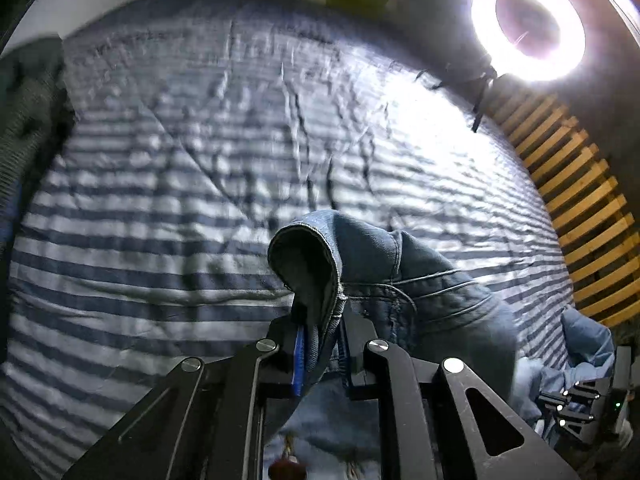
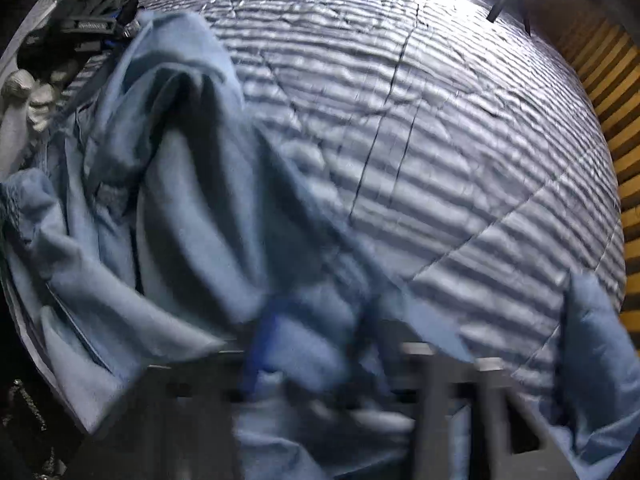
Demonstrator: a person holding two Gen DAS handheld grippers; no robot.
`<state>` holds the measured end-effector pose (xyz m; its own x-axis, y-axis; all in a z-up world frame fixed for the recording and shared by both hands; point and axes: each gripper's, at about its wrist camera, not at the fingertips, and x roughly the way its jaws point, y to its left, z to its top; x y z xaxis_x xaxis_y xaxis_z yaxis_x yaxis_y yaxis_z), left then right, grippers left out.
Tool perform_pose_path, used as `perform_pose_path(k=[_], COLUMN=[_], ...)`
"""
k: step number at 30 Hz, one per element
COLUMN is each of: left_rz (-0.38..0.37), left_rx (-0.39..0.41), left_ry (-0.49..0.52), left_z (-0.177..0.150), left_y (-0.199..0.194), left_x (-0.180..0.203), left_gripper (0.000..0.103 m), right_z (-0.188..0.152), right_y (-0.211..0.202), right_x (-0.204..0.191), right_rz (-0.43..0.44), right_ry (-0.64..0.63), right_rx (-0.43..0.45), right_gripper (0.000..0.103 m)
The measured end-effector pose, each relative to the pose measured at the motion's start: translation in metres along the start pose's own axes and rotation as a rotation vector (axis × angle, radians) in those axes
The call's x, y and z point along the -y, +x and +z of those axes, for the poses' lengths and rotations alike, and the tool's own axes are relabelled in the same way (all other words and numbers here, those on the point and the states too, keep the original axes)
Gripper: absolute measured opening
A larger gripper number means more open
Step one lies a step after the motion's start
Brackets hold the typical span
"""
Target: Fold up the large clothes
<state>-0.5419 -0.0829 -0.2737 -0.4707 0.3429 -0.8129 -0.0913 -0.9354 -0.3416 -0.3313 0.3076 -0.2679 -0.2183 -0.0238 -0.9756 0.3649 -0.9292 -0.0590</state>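
A blue denim garment [image 1: 404, 280] is lifted above a striped bed. My left gripper [image 1: 322, 344] is shut on its hemmed edge, which loops up between the fingers. In the right wrist view the same denim garment [image 2: 192, 208] hangs in pale blue folds across the left and lower frame, blurred by motion. My right gripper [image 2: 316, 344] is shut on a fold of it; the fingers are smeared. The other gripper [image 2: 86, 26] shows at the top left, and the right gripper [image 1: 580, 404] shows at the lower right of the left wrist view.
A blue-and-white striped quilt [image 1: 200, 160] covers the bed under both grippers. A bright ring light [image 1: 528, 20] stands at the far right edge. Wooden slats [image 1: 580, 208] run along the right side. Dark clothing [image 1: 28, 120] lies at the left edge.
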Motion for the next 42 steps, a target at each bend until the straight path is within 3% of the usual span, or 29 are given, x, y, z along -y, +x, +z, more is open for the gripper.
perform_pose_path(k=[4, 7, 9, 14, 18, 22, 23, 25, 28, 30, 31, 32, 33, 34, 38, 42], left_rz=[-0.044, -0.067, -0.087, -0.109, -0.039, 0.080, 0.126, 0.211, 0.278, 0.194, 0.180, 0.173, 0.166, 0.151, 0.154, 0.204], left_rx=[0.118, 0.193, 0.256, 0.411, 0.485, 0.507, 0.493, 0.327, 0.229, 0.193, 0.183, 0.178, 0.158, 0.125, -0.001, -0.081], left_ry=[0.007, 0.035, 0.036, 0.023, 0.051, 0.022, 0.017, 0.007, -0.007, -0.006, 0.005, 0.025, 0.049, 0.073, 0.131, 0.227], left_z=[-0.006, -0.012, -0.016, -0.014, -0.008, 0.014, 0.021, 0.043, 0.042, 0.024, 0.015, 0.002, -0.015, -0.034, -0.098, -0.155], left_y=[-0.069, -0.128, -0.171, -0.270, -0.319, -0.322, -0.312, -0.265, -0.226, -0.217, -0.214, -0.212, -0.207, -0.199, -0.161, -0.137], left_x=[0.007, 0.011, 0.009, -0.002, -0.007, -0.028, -0.033, -0.048, -0.065, -0.071, -0.070, -0.068, -0.065, -0.063, -0.063, -0.053], left_gripper=[0.013, 0.013, 0.013, 0.013, 0.013, 0.014, 0.018, 0.034, 0.033, 0.039, 0.043, 0.054, 0.067, 0.069, 0.069, 0.070], right_z=[-0.007, -0.001, 0.010, 0.050, 0.096, 0.150, 0.166, 0.198, 0.197, 0.178, 0.167, 0.154, 0.139, 0.128, 0.086, 0.049], right_y=[-0.033, -0.079, -0.106, -0.178, -0.226, -0.235, -0.221, -0.174, -0.122, -0.111, -0.108, -0.106, -0.104, -0.103, -0.096, -0.092], right_x=[-0.011, -0.004, 0.007, 0.012, 0.014, 0.009, 0.004, -0.002, 0.002, 0.002, 0.004, 0.007, 0.007, 0.011, 0.035, 0.063], right_rz=[-0.105, -0.171, -0.195, -0.349, -0.421, -0.441, -0.460, -0.421, -0.296, -0.233, -0.209, -0.181, -0.149, -0.126, -0.061, -0.129], right_ry=[0.018, 0.113, 0.185, 0.277, 0.324, 0.330, 0.298, 0.207, 0.243, 0.250, 0.253, 0.263, 0.272, 0.282, 0.369, 0.425], right_rx=[0.102, 0.220, 0.279, 0.476, 0.618, 0.721, 0.693, 0.500, 0.342, 0.322, 0.313, 0.300, 0.282, 0.277, 0.277, 0.307], right_gripper=[0.001, 0.001, 0.000, 0.000, 0.000, 0.001, 0.001, 0.004, 0.004, 0.007, 0.015, 0.020, 0.033, 0.040, 0.041, 0.045])
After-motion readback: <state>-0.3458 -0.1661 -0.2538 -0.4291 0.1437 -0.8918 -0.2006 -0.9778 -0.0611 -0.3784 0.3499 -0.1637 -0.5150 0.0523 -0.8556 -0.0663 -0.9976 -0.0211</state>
